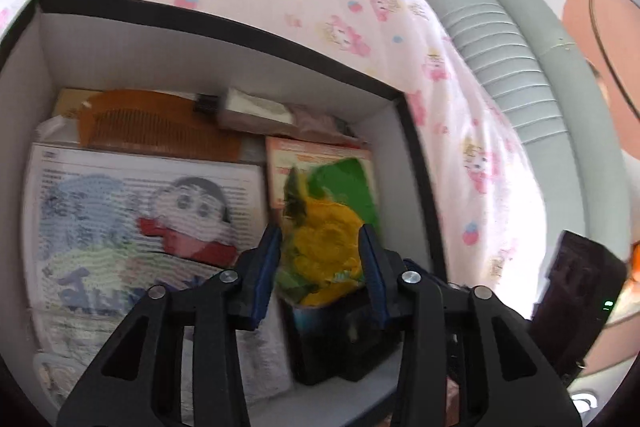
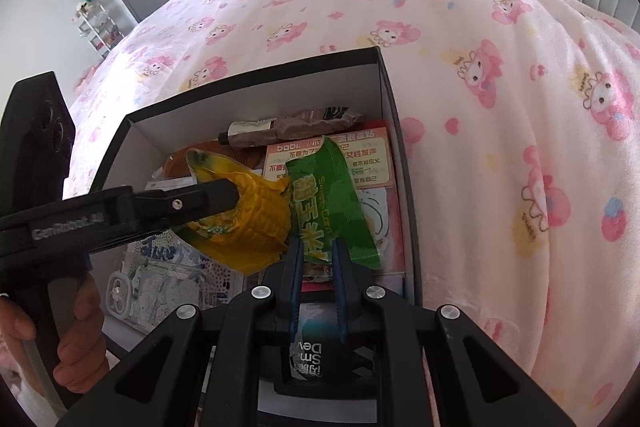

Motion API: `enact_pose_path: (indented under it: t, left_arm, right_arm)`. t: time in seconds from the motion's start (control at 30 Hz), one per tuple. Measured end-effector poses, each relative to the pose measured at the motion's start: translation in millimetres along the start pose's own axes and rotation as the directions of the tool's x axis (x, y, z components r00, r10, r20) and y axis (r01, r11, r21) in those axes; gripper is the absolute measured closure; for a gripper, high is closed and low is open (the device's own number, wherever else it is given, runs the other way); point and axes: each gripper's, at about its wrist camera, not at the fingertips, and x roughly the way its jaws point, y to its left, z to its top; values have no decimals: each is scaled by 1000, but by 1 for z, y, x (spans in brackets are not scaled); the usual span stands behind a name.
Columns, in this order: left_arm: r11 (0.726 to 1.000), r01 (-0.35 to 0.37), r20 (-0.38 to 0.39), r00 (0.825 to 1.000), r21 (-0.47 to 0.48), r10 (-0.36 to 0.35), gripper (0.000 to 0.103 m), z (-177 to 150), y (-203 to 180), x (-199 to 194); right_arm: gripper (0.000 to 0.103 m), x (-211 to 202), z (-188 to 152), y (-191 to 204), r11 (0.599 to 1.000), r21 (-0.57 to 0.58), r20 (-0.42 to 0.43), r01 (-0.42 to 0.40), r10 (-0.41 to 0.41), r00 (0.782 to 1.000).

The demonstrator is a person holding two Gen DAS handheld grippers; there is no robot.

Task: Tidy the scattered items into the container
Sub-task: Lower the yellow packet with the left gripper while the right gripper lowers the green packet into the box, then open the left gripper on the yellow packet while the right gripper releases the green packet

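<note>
A sweet corn packet, yellow cob (image 1: 328,255) in a torn green wrapper (image 2: 328,195), hangs over the open black-rimmed white box (image 1: 224,27). My left gripper (image 1: 320,231) is shut on the yellow cob, its fingers pressing both sides. In the right wrist view the left gripper (image 2: 232,193) reaches in from the left and clamps the cob (image 2: 256,223). My right gripper (image 2: 317,245) is shut on the lower end of the green wrapper, just right of the cob. Both grippers are above the box (image 2: 248,83), at its near right side.
Inside the box lie a brown comb (image 1: 152,123), a cartoon-printed packet (image 1: 140,211), a tube (image 1: 256,111), an orange card (image 2: 352,155) and a dark round item (image 2: 316,347). The box rests on a pink patterned blanket (image 2: 500,107). A grey padded headboard (image 1: 500,47) stands beyond. A hand (image 2: 76,331) holds the left gripper's handle.
</note>
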Motion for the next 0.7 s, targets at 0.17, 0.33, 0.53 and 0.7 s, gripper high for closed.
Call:
enact_pose_path:
  t: [0.17, 0.33, 0.53, 0.7]
  left_arm:
    - [1000, 14, -41, 999, 3, -14, 63, 4, -12, 13]
    - [999, 33, -44, 999, 11, -33, 63, 7, -15, 8]
    - [996, -42, 79, 996, 85, 35, 63, 3, -12, -31]
    - [975, -85, 71, 995, 206, 72, 67, -3, -32, -25]
  right_arm:
    - [91, -2, 0, -1, 1000, 8, 5, -6, 6, 1000]
    - [91, -6, 0, -2, 1000, 7, 20, -4, 4, 1000]
    - [91, -10, 2, -7, 1000, 17, 37, 0, -1, 999]
    - [91, -6, 3, -6, 1000, 17, 31, -2, 2, 1000]
